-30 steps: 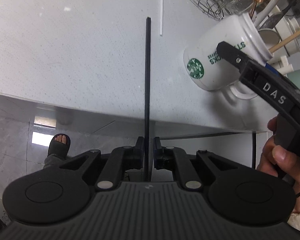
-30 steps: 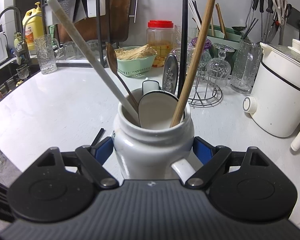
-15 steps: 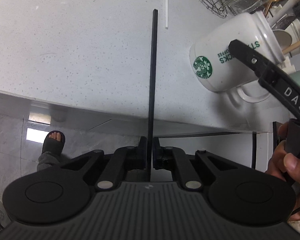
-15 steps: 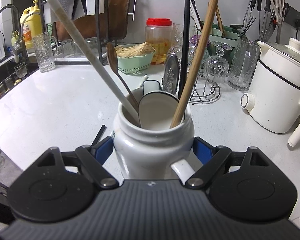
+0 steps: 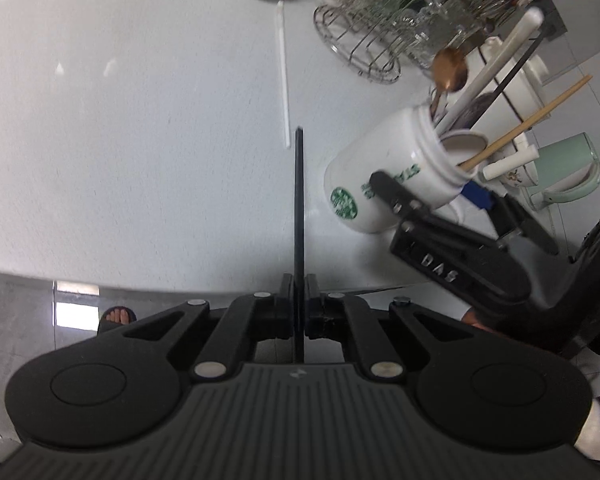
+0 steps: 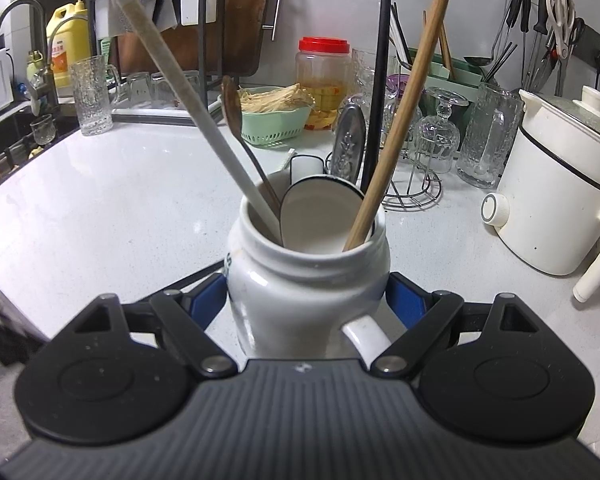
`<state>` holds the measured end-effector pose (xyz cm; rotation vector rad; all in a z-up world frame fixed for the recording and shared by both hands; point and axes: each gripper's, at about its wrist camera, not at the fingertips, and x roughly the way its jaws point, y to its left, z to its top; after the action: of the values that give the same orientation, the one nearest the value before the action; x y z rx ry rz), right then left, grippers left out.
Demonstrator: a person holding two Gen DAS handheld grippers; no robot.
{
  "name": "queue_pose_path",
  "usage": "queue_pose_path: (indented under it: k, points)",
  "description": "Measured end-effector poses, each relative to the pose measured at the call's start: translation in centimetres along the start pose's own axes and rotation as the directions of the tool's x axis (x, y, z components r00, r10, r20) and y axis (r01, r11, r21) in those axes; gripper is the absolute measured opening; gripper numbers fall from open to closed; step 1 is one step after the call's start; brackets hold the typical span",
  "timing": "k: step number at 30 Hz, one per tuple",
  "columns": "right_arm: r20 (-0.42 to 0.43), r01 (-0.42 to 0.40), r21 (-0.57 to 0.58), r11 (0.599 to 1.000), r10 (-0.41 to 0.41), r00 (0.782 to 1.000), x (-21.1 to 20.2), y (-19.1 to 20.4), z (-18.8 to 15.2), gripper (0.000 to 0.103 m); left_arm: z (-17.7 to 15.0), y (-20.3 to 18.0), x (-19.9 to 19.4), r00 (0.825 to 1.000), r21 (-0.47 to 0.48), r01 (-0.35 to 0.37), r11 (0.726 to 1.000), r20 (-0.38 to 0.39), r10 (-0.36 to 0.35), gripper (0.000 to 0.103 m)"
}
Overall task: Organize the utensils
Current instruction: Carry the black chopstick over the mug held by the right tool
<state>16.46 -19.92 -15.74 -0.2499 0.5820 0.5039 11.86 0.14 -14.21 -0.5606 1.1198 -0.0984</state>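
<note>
My left gripper (image 5: 299, 286) is shut on a thin black chopstick (image 5: 299, 200), which sticks straight out ahead of it above the white counter (image 5: 140, 140). A white chopstick (image 5: 284, 76) lies on the counter beyond its tip. To the right stands the white Starbucks mug (image 5: 376, 188) with my right gripper (image 5: 428, 200) shut on it. In the right wrist view the blue pads (image 6: 208, 300) press both sides of the mug (image 6: 308, 280). The mug holds a white stick (image 6: 188, 92), a wooden chopstick (image 6: 400, 112), a black chopstick (image 6: 378, 80), a brown spoon (image 6: 236, 116) and a white spoon (image 6: 320, 220).
A wire rack of glasses (image 5: 380, 40) and a green basket (image 6: 276, 120) stand behind the mug. A white cooker (image 6: 556, 184) is on the right, a mint kettle (image 5: 568, 168) beyond it. The counter's front edge (image 5: 140, 280) runs below my left gripper, with a sandalled foot (image 5: 118, 316) on the floor.
My left gripper has risen with the black chopstick, lifting it off the counter, so more of the counter and the white chopstick show. The right gripper and mug have stayed put.
</note>
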Motion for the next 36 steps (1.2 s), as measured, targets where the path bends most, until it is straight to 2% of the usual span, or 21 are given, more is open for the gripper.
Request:
queue_pose_path:
  k: [7,16,20,24,30,36]
  points:
    - [0.002,0.018,0.005,1.0,-0.018,1.0,0.1,0.3,-0.1,0.089,2.5,-1.0,-3.0,1.0,0.076,-0.003,0.997,0.006,0.003,0.005]
    - [-0.013,0.016,-0.01,1.0,-0.016,1.0,0.2,0.4,0.1,0.089,3.3,-2.8,-6.7,0.995,0.164,0.032,0.986,-0.096,-0.016,0.005]
    - [-0.015,0.008,-0.021,1.0,-0.008,1.0,0.2,0.2,0.2,0.089,3.1,-3.1,-8.9,0.992,0.149,0.043,0.988,-0.126,-0.024,0.005]
    - [-0.012,0.01,-0.021,1.0,-0.01,1.0,0.2,0.2,0.1,0.089,2.2,-3.5,-10.5,0.982,0.093,0.095,0.991,-0.174,-0.078,0.005]
    - [-0.008,0.01,-0.022,1.0,-0.01,1.0,0.2,0.2,0.0,0.089,2.0,-6.4,-12.3,0.976,0.154,0.129,0.98,-0.196,-0.098,0.005]
    - [-0.007,0.01,-0.021,1.0,-0.01,1.0,0.2,0.2,0.0,0.089,3.4,-8.4,-13.2,0.98,0.206,0.115,0.972,-0.183,-0.077,0.005]
